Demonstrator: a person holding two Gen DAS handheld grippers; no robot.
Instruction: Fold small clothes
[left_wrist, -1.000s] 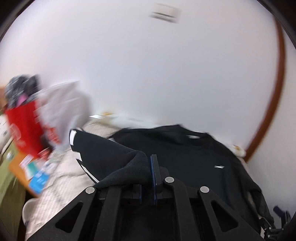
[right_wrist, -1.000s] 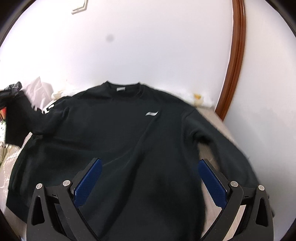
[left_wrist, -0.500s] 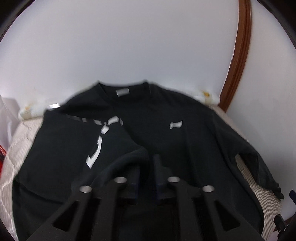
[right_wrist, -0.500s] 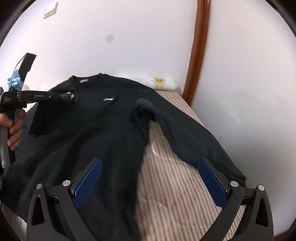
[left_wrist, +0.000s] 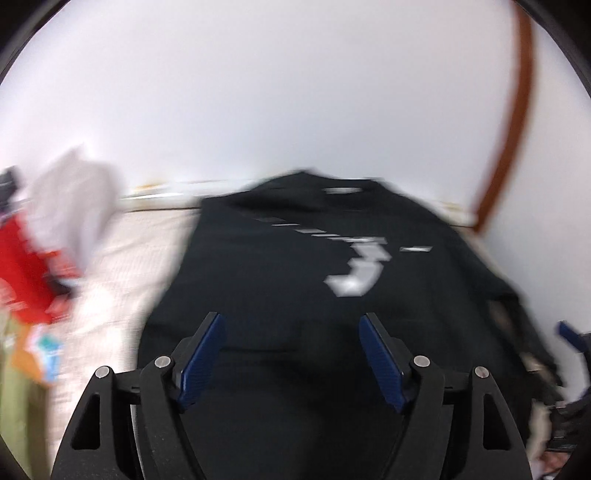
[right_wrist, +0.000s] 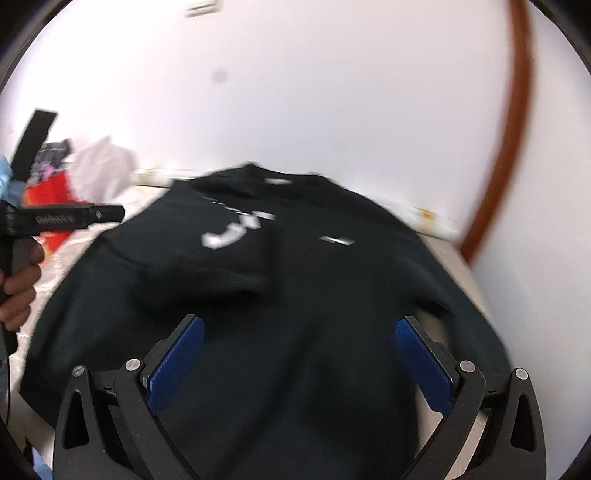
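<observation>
opening, left claw (left_wrist: 291, 354) has dropped sleeve (right_wrist: 207, 258).

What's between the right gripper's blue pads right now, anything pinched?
Nothing pinched. In the right wrist view the right gripper stands wide open; behind the gap lies only the black sweatshirt, with its sleeve folded across the chest.

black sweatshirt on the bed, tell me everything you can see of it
The black sweatshirt lies front up on a pale striped bed cover, collar toward the white wall. It looks like soft, thick knit, with a small white chest logo and a light neck label. One sleeve, with white lettering, is folded across the chest; the other still lies out to the side. Both views are blurred. No gripper pads touch it.
</observation>
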